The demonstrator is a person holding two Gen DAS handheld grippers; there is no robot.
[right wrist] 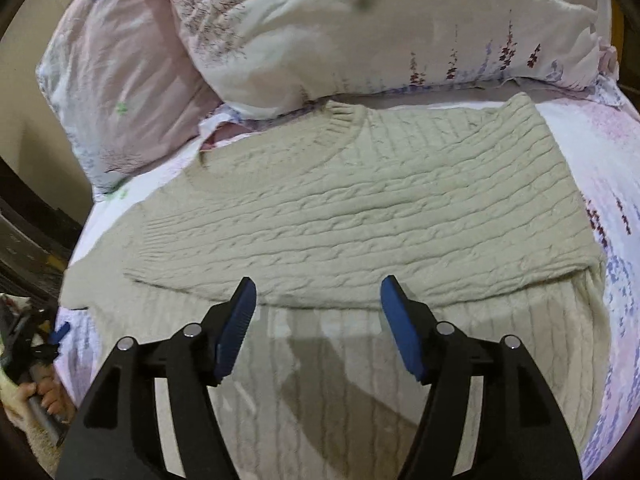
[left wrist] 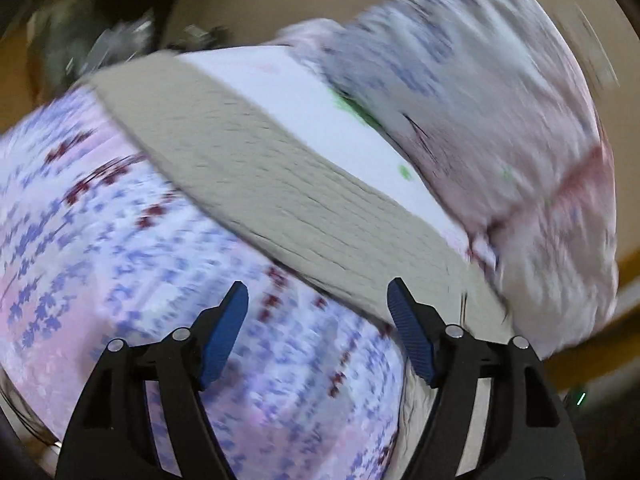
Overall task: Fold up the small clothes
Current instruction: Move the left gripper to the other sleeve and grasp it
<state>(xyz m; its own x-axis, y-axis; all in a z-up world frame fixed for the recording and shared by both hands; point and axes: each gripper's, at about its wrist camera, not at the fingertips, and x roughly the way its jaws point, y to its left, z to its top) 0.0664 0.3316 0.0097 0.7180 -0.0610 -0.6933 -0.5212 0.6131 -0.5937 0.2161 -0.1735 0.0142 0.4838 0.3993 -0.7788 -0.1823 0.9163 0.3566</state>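
A beige cable-knit sweater [right wrist: 360, 216] lies flat on the bed, one side folded over the body, its collar toward the pillows. My right gripper [right wrist: 318, 292] is open and empty, hovering just above the folded edge at the sweater's near part. In the blurred left wrist view the sweater [left wrist: 256, 184] shows as a beige band across the floral sheet. My left gripper [left wrist: 318, 296] is open and empty, just short of the sweater's edge, over the sheet.
Two floral pillows [right wrist: 360, 28] lie behind the sweater at the head of the bed. The lavender-print sheet [right wrist: 612, 184] covers the bed. A hand on the left gripper's handle [right wrist: 40, 396] shows at lower left. The bed edge drops off at left.
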